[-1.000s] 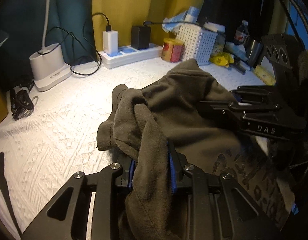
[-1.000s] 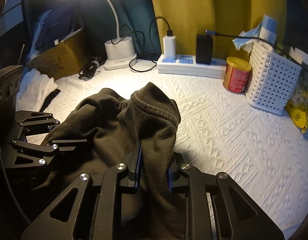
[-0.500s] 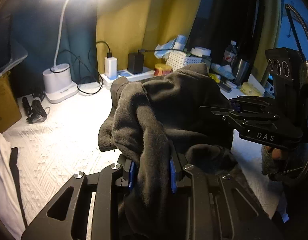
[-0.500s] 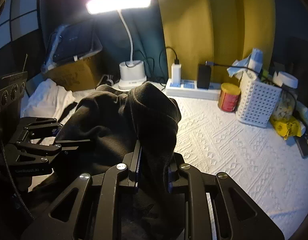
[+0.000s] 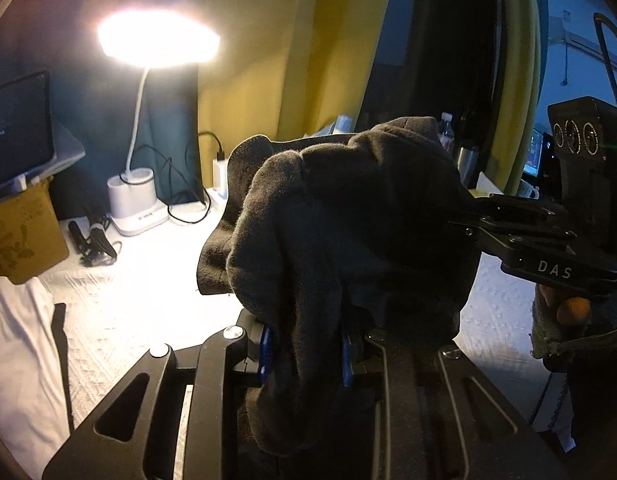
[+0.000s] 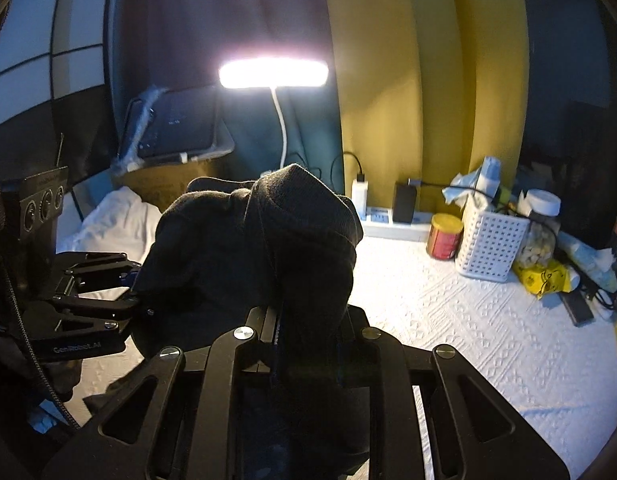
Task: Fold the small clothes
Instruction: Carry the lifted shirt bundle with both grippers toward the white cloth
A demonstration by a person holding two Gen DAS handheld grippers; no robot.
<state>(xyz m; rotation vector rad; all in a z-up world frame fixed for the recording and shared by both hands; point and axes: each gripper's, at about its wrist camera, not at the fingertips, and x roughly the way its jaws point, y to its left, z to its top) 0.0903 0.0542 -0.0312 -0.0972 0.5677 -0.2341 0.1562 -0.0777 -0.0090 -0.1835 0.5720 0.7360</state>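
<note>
At the far right of the table, a white perforated basket point(image 6: 490, 246) holds crumpled paper and packets; beside it stand a clear jar point(image 6: 540, 226) of pale pieces and a red-and-gold tin point(image 6: 444, 236). Both claws are clenched on the dark garment point(image 5: 348, 216) — left gripper point(image 5: 306, 350) and right gripper point(image 6: 306, 344) each pinch a bunched fold, holding it up above the white cloth point(image 6: 468, 320).

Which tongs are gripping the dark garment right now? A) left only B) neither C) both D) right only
C: the left tongs pinch a fold of the dark garment between their blue pads, and the right tongs are closed on another bunch of the same cloth, which hangs between the two.
</note>
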